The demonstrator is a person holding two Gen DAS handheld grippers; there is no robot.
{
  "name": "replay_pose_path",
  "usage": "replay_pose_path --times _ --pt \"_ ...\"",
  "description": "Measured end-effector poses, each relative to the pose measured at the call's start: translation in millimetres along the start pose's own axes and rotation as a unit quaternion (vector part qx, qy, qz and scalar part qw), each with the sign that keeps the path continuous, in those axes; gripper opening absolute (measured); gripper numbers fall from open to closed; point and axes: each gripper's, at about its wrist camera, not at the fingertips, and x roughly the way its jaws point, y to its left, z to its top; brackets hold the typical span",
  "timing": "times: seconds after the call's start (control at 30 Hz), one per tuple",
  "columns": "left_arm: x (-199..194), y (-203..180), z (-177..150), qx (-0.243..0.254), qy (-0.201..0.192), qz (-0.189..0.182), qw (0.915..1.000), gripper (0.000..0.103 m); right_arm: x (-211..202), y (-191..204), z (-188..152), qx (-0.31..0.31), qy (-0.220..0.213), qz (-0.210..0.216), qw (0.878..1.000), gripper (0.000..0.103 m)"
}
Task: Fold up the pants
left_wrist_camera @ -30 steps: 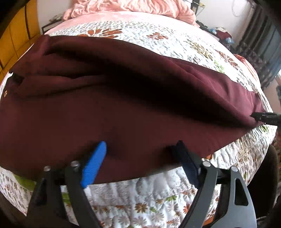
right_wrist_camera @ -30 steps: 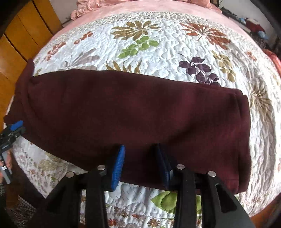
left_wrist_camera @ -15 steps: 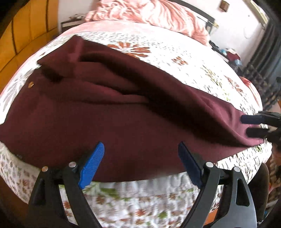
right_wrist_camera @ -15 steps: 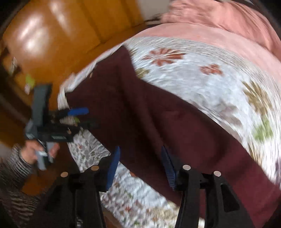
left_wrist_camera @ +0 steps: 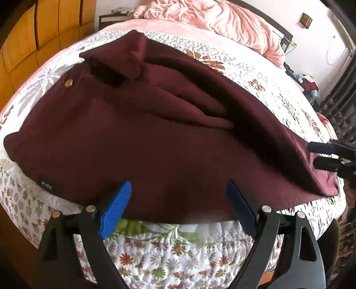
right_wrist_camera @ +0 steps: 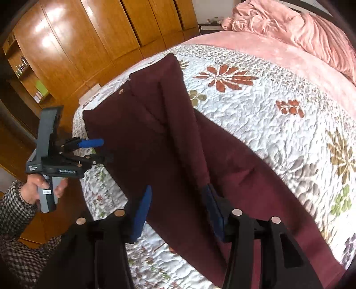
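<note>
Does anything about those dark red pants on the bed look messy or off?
Yes. The maroon pants lie lengthwise on the floral quilt, but the top layer near the waistband has bunched into raised ridges instead of lying flat. Nothing looks torn or spilled.

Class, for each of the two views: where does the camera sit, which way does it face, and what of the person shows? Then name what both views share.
Left wrist: on the left gripper, facing down over the pants on the bed; right gripper at right edge.
Right wrist: on the right gripper, facing along the pants towards the wardrobe; hand and sleeve show.
Shared: pants, bed, pink blanket.
</note>
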Motion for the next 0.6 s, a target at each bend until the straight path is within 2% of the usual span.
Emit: replay_pose_path --times 0.17,0.2,0.23,0.27,0.37,0.47,0.53,0.6 --pt "7.6 -2.6 2.2 0.002 0.006 0.002 1.0 0.09 32.1 -3.2 1.3 -0.017 0.05 -0.011 0.999 0.05" --pt "9.0 -3.2 1.6 0.001 0.009 0.002 1.0 0.09 36.9 -3.3 0.7 -0.018 0.055 -0.018 0.998 0.044" --pt "10.6 -2.6 1.6 0.002 0.01 0.002 0.9999 0.09 40.1 -4.1 -0.4 -0.016 0.059 -0.022 0.998 0.019" --pt "11.8 -1.9 2.1 0.002 0.012 0.002 0.9999 0.09 43.3 -5.8 0.0 -0.009 0.065 -0.027 0.998 0.004" --pt "10.6 1.5 3.0 -0.001 0.014 -0.002 0.9999 0.09 24.1 -2.9 0.8 -0.005 0.031 -0.004 0.999 0.004" --pt "4.3 6.6 5.6 -0.012 0.003 -0.003 0.9999 0.09 -4.0 22.2 -5.4 -0.055 0.003 0.016 0.998 0.004" --pt "0.6 12.6 6.9 -0.024 -0.006 0.001 0.9997 0.09 -1.8 44.4 -16.0 -0.083 0.015 0.038 0.996 0.004" --pt "1.7 18.1 7.2 -0.031 -0.006 -0.001 0.9995 0.09 21.9 55.5 -25.8 -0.093 0.043 0.035 0.994 0.004"
